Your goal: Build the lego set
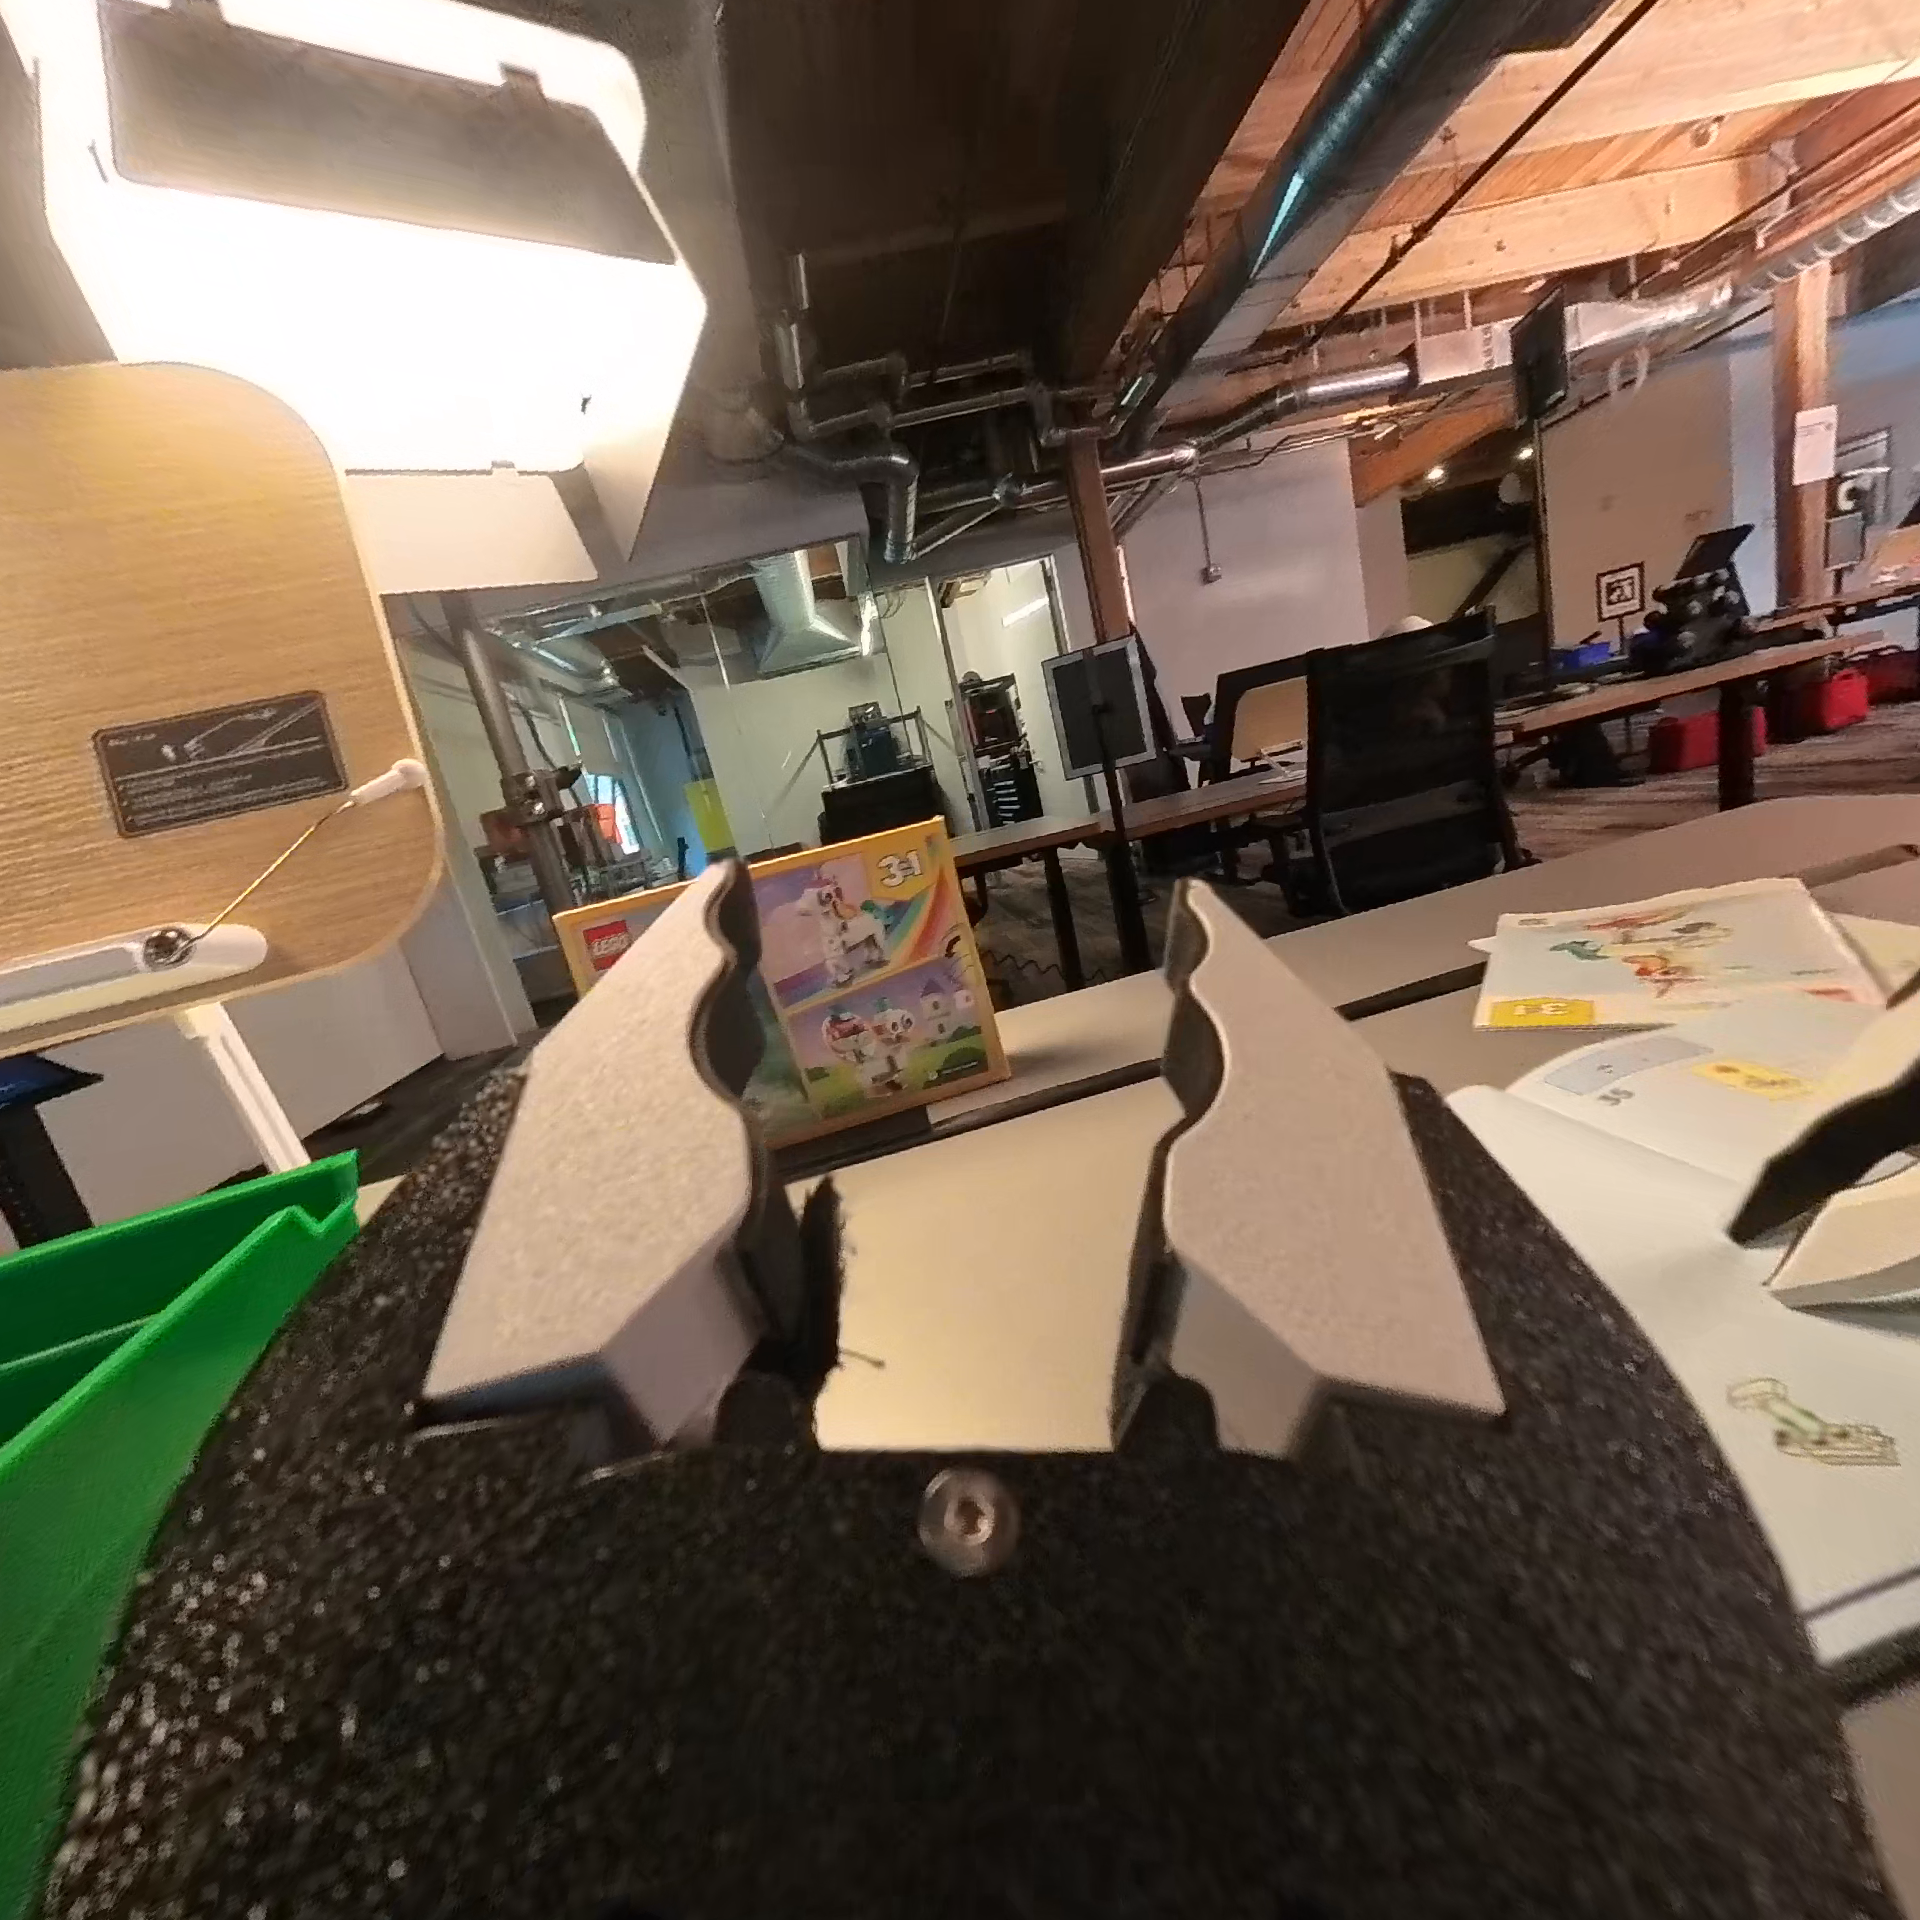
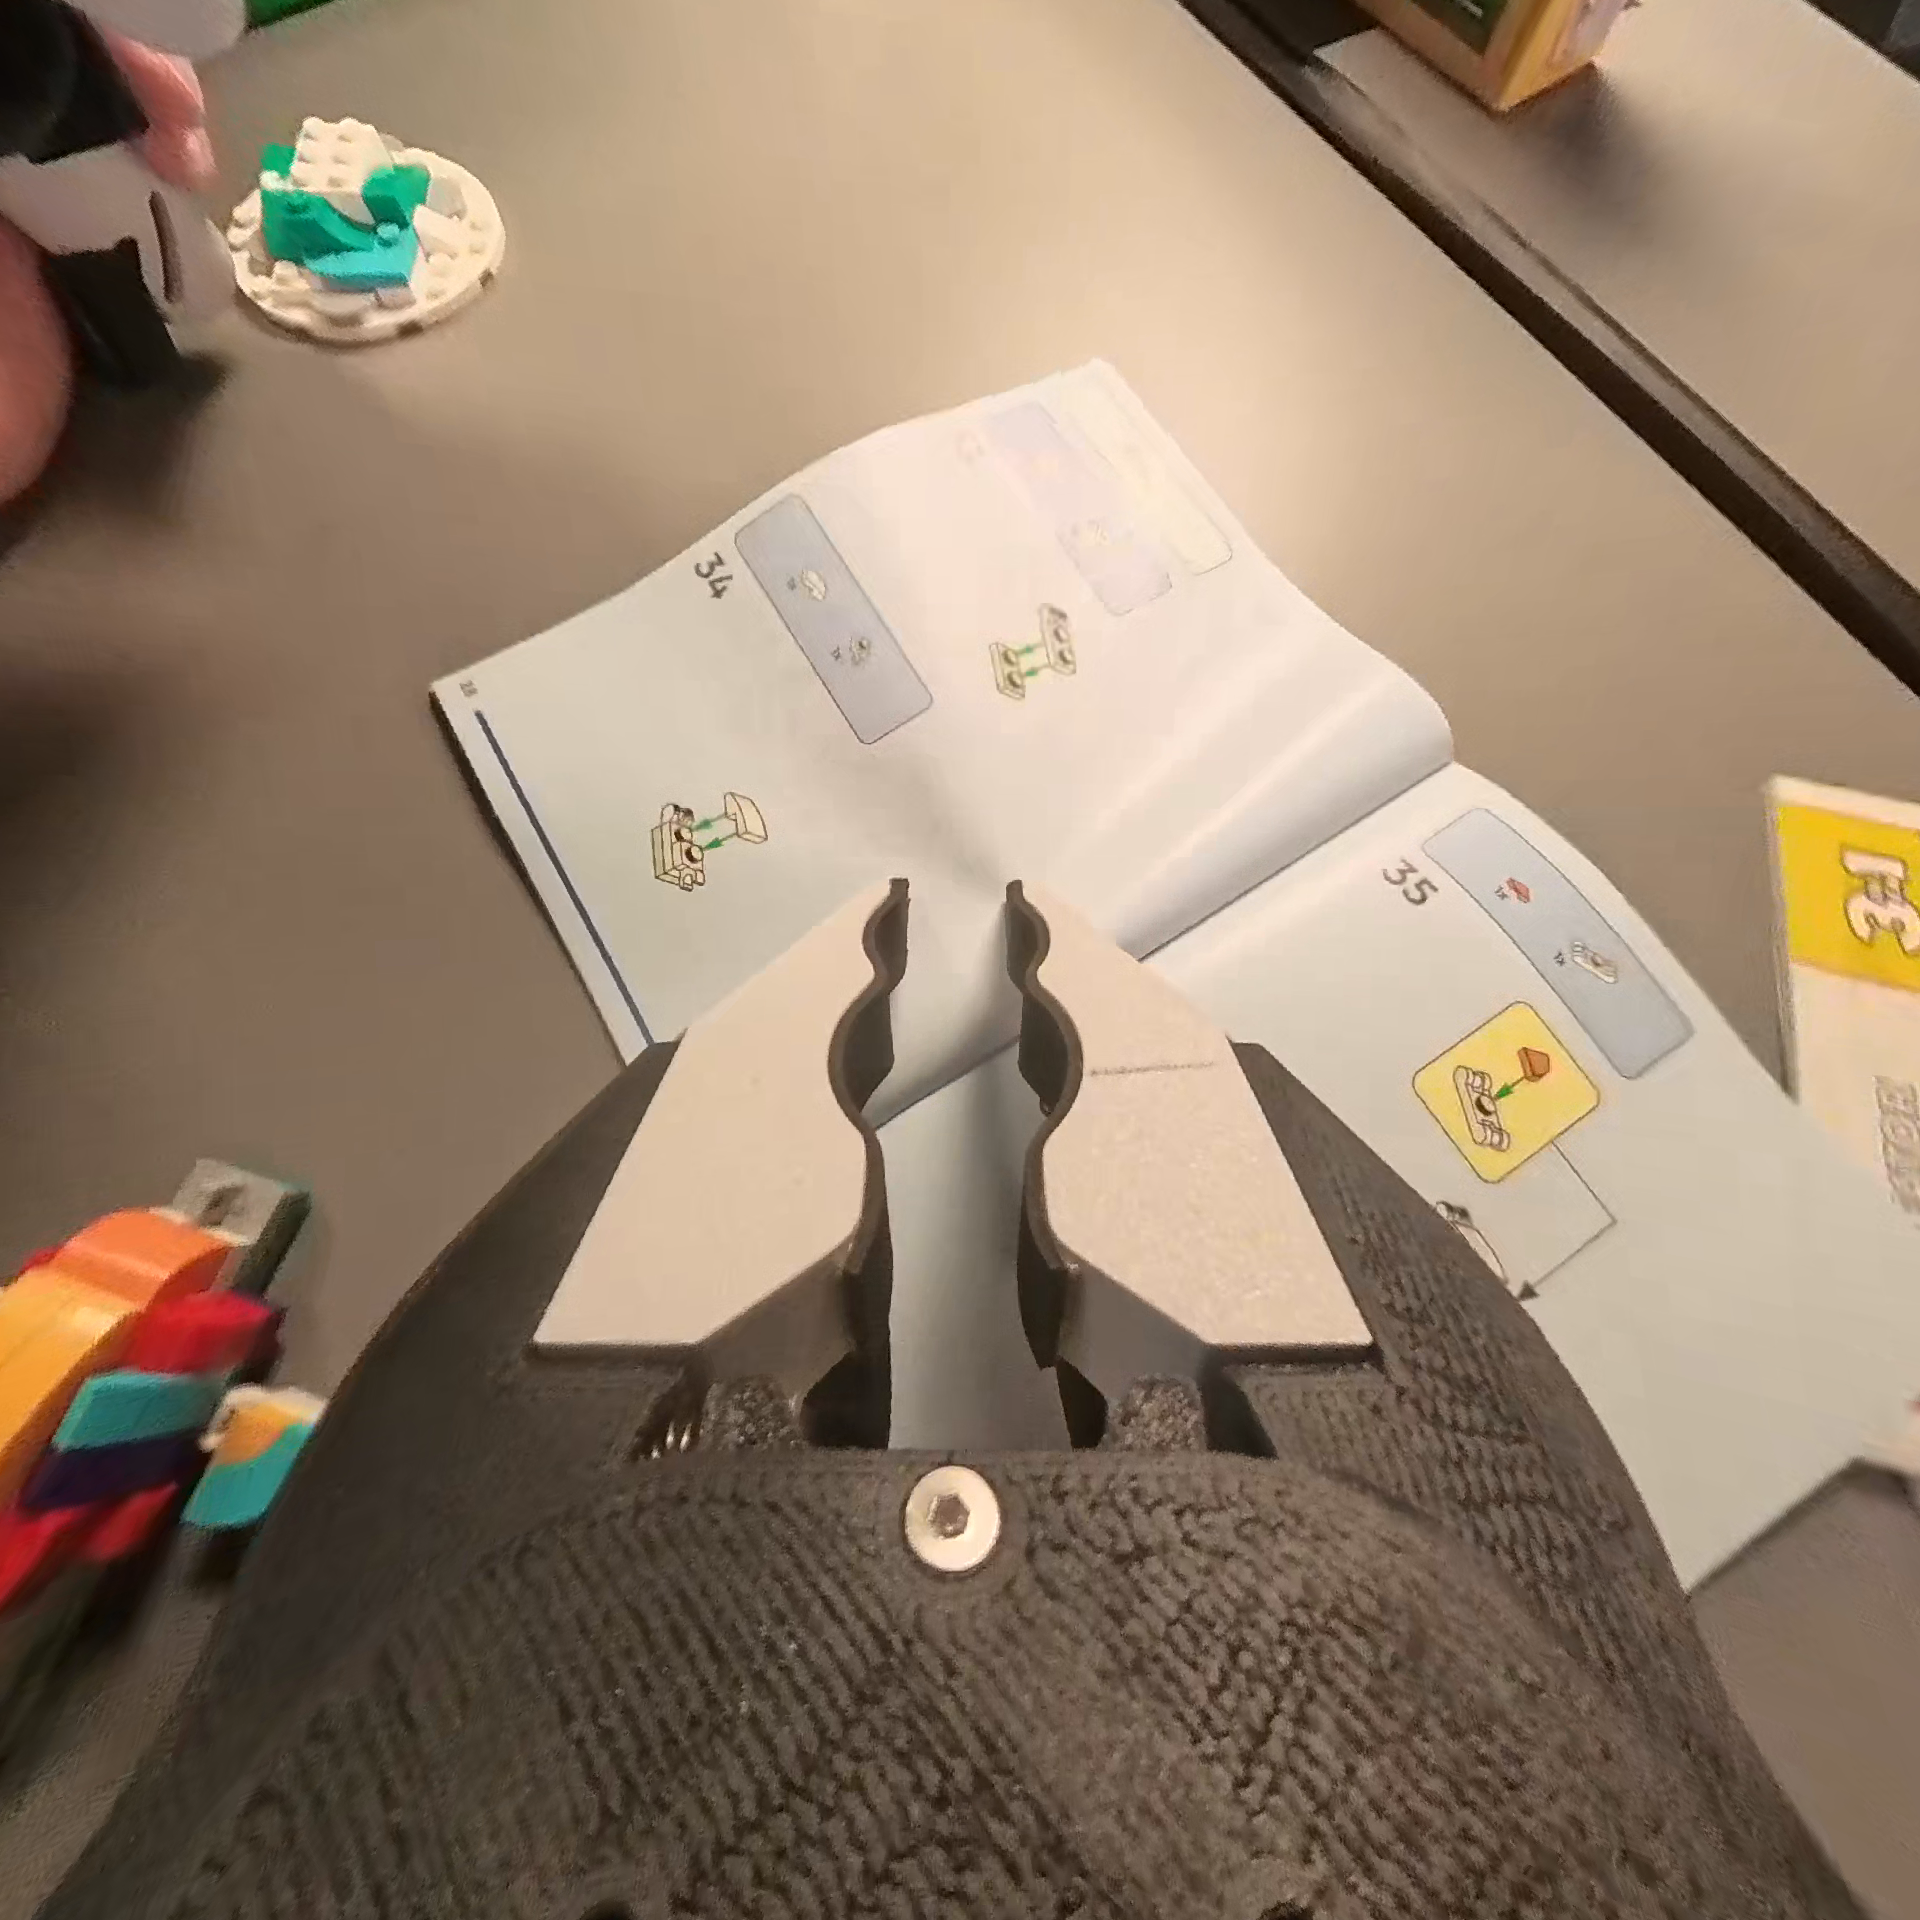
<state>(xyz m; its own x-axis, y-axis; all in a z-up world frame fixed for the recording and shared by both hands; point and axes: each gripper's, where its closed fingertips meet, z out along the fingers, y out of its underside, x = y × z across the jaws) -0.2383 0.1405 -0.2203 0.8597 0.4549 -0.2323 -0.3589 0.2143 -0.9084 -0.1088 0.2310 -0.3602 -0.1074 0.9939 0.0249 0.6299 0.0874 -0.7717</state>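
Over the open instruction booklet [image 2: 935,748], the right claw [image 2: 956,888] hovers narrowly parted and empty, the left claw [image 1: 961,904] wide and empty; check the page before picking bricks.

I see a matt grey worktop [image 2: 935,260], a smooth paper booklet [image 2: 1039,748], glossy plastic bricks [image 2: 114,1382], and my right claw [image 2: 954,894] in grainy, rough plastic.
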